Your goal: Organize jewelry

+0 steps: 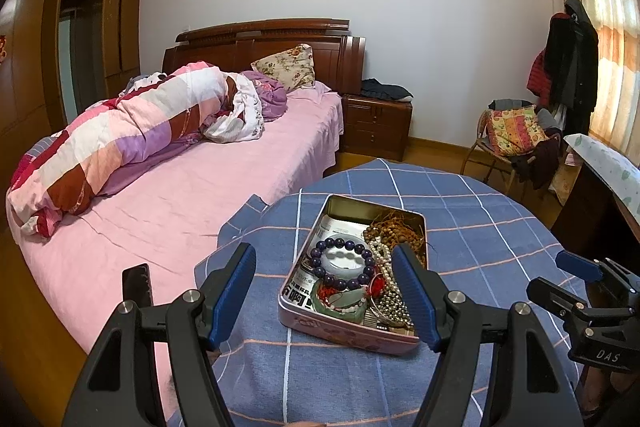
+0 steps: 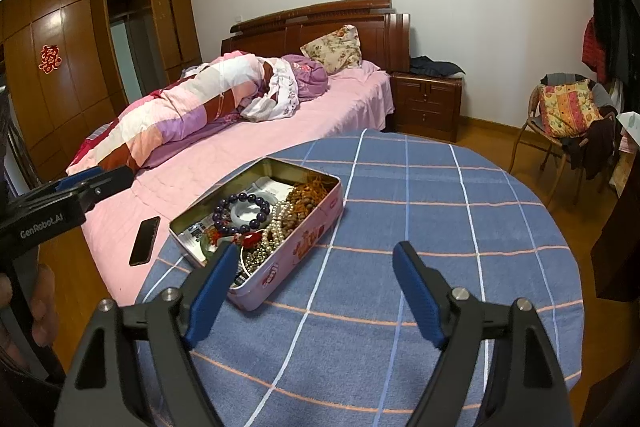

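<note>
An open pink tin [image 1: 320,325] [image 2: 304,247] sits on a round table under a blue checked cloth [image 1: 480,227] [image 2: 420,207]. Inside lie a purple bead bracelet [image 1: 320,269] [image 2: 224,203], a white bangle [image 1: 340,259] [image 2: 248,211], a pearl string [image 1: 380,259] [image 2: 276,227], brown wooden beads [image 1: 396,227] [image 2: 308,199] and a green jade piece [image 1: 340,303]. My left gripper [image 1: 324,259] is open and empty, just above the tin's near end. My right gripper [image 2: 316,259] is open and empty, over the cloth to the right of the tin.
A bed with a pink sheet [image 1: 180,195] [image 2: 200,163] and rolled quilt stands left of the table. A black phone [image 2: 145,241] lies on the bed by the table edge. A nightstand [image 1: 376,125], a chair with cushion [image 1: 516,131] and hanging coats stand beyond.
</note>
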{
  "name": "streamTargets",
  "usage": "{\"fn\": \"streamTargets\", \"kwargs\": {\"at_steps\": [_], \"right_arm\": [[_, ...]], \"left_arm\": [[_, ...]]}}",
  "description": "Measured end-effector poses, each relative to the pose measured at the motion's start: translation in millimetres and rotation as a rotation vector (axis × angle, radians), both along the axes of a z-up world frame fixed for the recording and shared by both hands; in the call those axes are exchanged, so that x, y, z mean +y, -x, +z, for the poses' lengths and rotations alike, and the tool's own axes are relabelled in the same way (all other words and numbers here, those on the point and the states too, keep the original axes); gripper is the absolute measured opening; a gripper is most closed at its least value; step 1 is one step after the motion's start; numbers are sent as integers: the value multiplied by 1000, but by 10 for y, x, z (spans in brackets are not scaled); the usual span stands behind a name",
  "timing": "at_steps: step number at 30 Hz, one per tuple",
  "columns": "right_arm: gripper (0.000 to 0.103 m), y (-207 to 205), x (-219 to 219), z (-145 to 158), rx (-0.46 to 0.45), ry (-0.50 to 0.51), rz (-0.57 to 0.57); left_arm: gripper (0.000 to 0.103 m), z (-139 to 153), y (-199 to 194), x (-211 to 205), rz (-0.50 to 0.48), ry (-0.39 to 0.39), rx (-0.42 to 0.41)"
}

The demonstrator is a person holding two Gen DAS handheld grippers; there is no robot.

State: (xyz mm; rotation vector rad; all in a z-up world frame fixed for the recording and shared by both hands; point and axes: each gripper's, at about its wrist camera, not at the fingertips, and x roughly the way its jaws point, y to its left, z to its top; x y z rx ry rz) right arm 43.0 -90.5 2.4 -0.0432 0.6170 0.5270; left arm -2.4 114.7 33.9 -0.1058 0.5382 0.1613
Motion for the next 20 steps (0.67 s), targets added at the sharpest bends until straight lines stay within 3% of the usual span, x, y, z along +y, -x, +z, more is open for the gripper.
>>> {"fn": "streamTargets", "kwargs": {"at_steps": [20], "right_arm": [[85,0,-27,0,-5,3,-5]], "left_arm": [[71,-34,-25,-18,6,-40,6]]}}
